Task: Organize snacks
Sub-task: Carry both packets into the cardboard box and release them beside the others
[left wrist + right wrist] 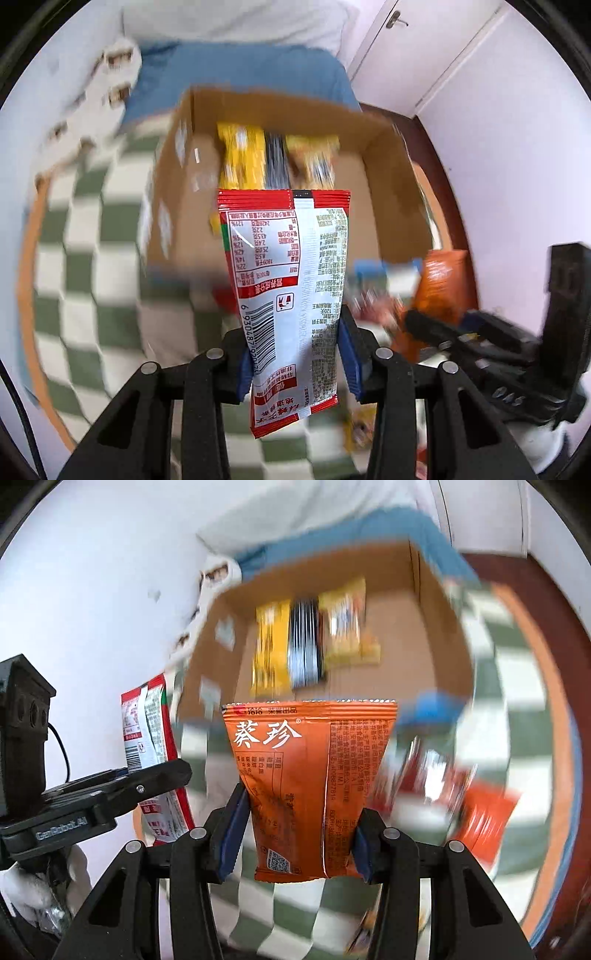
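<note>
Left wrist view looks out over a green-and-white checked cloth [85, 236] spread on the surface below, with an open cardboard box [373, 206] ahead, its mouth turned toward the cameras. Three snack packs already lie side by side at the back of the box [439, 602]: a yellow pack [240, 158], a dark striped pack [277, 162] and another yellow-orange pack [314, 155], so the sorting looks partly done. More remains, by the look of it: blurred loose wrappers [436, 775] and an orange-red packet [487, 812] lie on the cloth just in front of the box, outside it. Both packs in hand are not yet in the box; each hangs in the air before its opening. The left gripper [295, 354] points forward at the box with its fingers [349, 354] clamped on the lower half of a red-and-white noodle packet [284, 280], held upright, printed back facing the camera. The right gripper [295, 834], just beside it and aimed the same way, has its fingers [229, 834] squeezed on an orange sunflower-seed bag [310, 775], also upright. Heavy blur around both packs suggests the pair are on the move together.
</note>
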A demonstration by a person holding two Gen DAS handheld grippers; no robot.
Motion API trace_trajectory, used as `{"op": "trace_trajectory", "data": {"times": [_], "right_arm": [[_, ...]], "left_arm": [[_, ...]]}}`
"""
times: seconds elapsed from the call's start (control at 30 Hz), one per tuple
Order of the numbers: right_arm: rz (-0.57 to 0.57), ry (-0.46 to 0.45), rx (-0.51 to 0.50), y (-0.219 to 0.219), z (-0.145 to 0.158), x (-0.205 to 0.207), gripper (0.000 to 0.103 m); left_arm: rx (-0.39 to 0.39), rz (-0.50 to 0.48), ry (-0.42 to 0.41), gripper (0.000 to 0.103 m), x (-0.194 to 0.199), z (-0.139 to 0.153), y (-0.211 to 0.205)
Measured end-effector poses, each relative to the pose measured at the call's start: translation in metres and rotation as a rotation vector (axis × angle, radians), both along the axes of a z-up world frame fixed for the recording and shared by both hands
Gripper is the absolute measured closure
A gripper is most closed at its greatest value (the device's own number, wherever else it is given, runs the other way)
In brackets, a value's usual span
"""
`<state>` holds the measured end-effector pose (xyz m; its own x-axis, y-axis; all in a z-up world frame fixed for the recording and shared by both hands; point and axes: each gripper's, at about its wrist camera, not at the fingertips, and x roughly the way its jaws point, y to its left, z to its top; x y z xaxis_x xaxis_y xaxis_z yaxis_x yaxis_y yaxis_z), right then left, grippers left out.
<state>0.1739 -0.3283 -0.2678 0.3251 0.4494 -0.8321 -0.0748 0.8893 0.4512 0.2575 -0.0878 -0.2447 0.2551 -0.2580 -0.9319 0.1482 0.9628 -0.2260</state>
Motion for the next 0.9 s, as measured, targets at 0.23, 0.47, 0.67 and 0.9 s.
{"op": "trace_trajectory", "data": {"times": [0.23, 0.47, 0.67, 0.9], "right_arm": [[-0.05, -0.048, -0.136, -0.015, -0.005, 0.132, 0.051], [-0.063, 0.027, -0.253, -0.026, -0.058, 0.229, 0.046], [-0.044, 0.06, -0.298, -0.017, -0.093, 0.266, 0.012], [-0.041, 0.068, -0.276, -0.009, -0.093, 0.257, 0.012]], "left_arm": [[0.172, 0.029, 0.026, 0.066, 0.113, -0.03, 0.002], [0.264, 0.061, 0.118, 0.056, 0.191, -0.088, 0.01], [0.207, 0.115, 0.129, 0.021, 0.216, -0.101, 0.022], [0.197, 0.135, 0.11, 0.016, 0.203, -0.091, 0.022]]}}
